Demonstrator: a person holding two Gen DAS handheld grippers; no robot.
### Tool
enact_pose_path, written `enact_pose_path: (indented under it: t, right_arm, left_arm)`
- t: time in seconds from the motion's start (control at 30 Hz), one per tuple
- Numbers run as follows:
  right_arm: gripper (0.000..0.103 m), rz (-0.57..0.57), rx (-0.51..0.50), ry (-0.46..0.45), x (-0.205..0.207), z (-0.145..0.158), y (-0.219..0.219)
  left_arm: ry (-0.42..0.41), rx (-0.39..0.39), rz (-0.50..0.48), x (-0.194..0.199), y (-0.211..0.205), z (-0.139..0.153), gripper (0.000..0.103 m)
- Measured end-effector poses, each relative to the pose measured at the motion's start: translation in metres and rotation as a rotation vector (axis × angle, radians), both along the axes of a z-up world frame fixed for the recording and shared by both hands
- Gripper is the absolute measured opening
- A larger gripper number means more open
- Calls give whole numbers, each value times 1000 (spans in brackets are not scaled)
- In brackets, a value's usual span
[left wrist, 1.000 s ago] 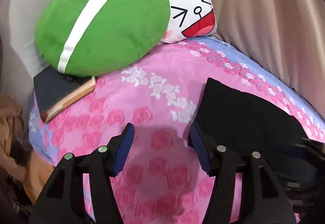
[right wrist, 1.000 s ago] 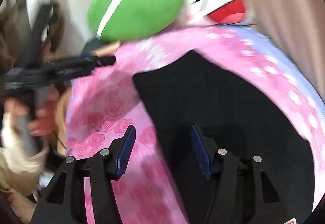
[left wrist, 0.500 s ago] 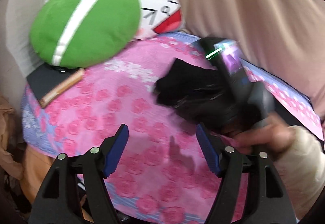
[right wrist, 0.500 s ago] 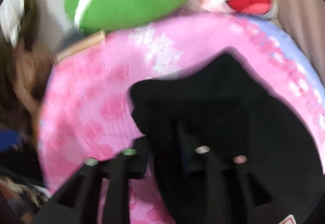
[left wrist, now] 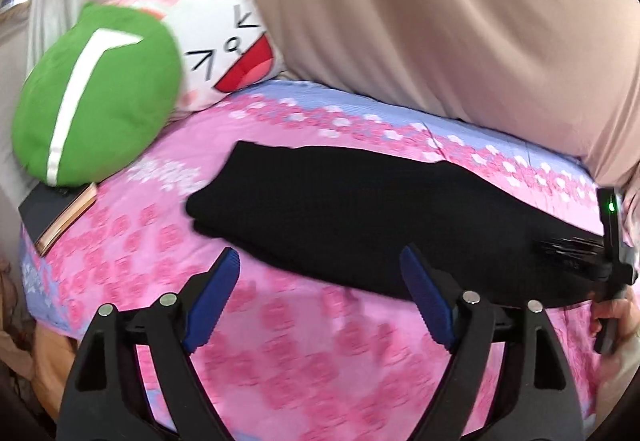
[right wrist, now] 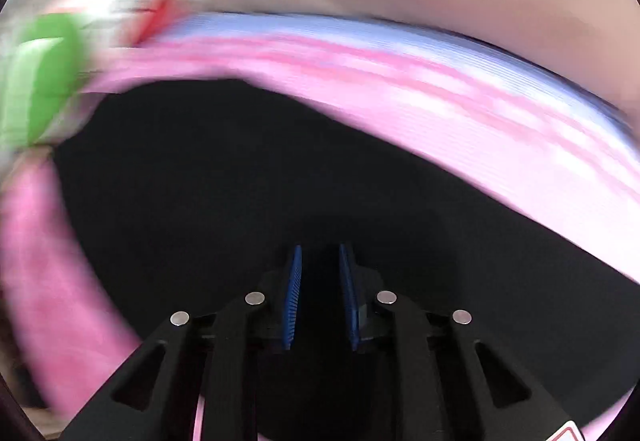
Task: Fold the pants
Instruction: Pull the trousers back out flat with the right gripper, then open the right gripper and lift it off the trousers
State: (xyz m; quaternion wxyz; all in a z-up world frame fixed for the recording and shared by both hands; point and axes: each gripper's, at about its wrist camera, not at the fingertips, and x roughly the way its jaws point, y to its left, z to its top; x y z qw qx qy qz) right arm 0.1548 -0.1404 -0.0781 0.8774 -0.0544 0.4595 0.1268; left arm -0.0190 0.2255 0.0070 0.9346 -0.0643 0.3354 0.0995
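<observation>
Pinching black pants (right wrist: 280,169), right gripper (right wrist: 319,293) (left gripper (left wrist: 320,297) wide).

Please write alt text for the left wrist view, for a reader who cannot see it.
Black pants lie folded on a pink floral bedsheet, just beyond the open left gripper. At the far left, a green cushion leans against a white cartoon-face pillow.

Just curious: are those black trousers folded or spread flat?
Folded: the black trousers show stacked layers along their near left edge on the bed.
</observation>
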Motion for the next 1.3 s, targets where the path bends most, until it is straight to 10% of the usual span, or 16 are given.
enact_pose_path:
  t: [0.1, 0.2, 0.43, 0.53, 0.8, 0.93, 1.07, 1.1, 1.13, 1.3]
  right_arm:
    - [20, -150, 133, 4, -4, 18, -61]
    - [39, -55, 145, -59, -5, 39, -61]
    - [41, 187, 40, -5, 60, 18, 4]
    - [3, 233, -14, 2, 78, -2, 26]
    - [1, 107, 15, -38, 98, 11, 2]
    - [66, 46, 139, -129, 46, 45, -57]
    - [59, 56, 29, -59, 42, 24, -76]
    - [47, 54, 12, -43, 46, 18, -77]
    - [14, 41, -17, -26, 52, 9, -77]
    - [26, -158, 43, -104, 42, 35, -141]
  left_arm:
    - [25, 35, -17, 20, -37, -8, 81]
    - [57, 25, -33, 33, -66, -16, 82]
    - [113, 64, -32, 46, -107, -32, 83]
    - [134, 79, -14, 51, -106, -37, 83]
    - [167, 89, -20, 72, -105, -45, 83]
    - [148, 99, -62, 79, -118, -44, 86]
    - [150, 99, -116, 90, -142, -49, 86]
    - [150, 103, -123, 91, -148, -50, 86]
    - [155, 104, -129, 93, -154, -50, 86]
    - [159, 116, -167, 88, -178, -47, 87]
